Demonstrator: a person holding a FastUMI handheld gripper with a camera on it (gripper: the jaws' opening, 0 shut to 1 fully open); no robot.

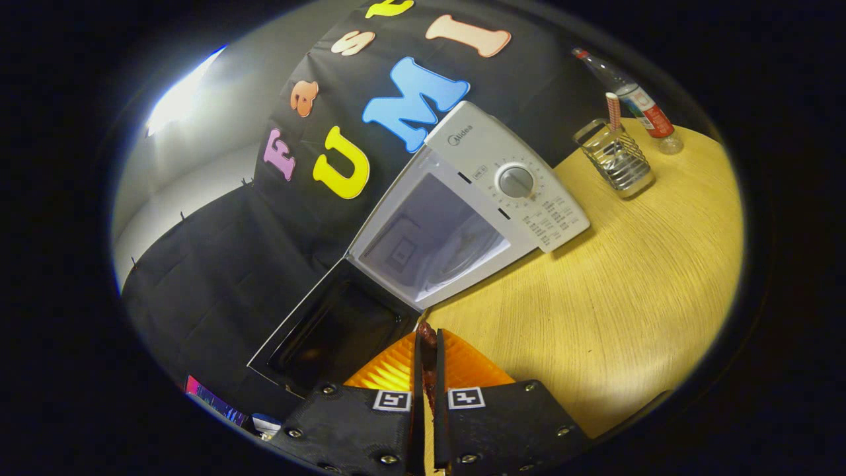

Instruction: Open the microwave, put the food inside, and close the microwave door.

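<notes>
The dark-windowed microwave door [330, 330] hangs swung open just left of my fingers; I judge it the first hazard, since a drift leftward on the way in could knock it. The gripper [428, 357] has its fingers pressed nearly together, pinching a thin, dark reddish-brown piece of food [427, 337] whose end pokes out between them. The grip covers little of it, so I judge a tilt or jolt could let it slip out. Ahead and slightly right stands the white box-shaped microwave [462, 205] on the pale wooden table [628, 277], cavity exposed; the food is near its lower front corner, not yet inside.
</notes>
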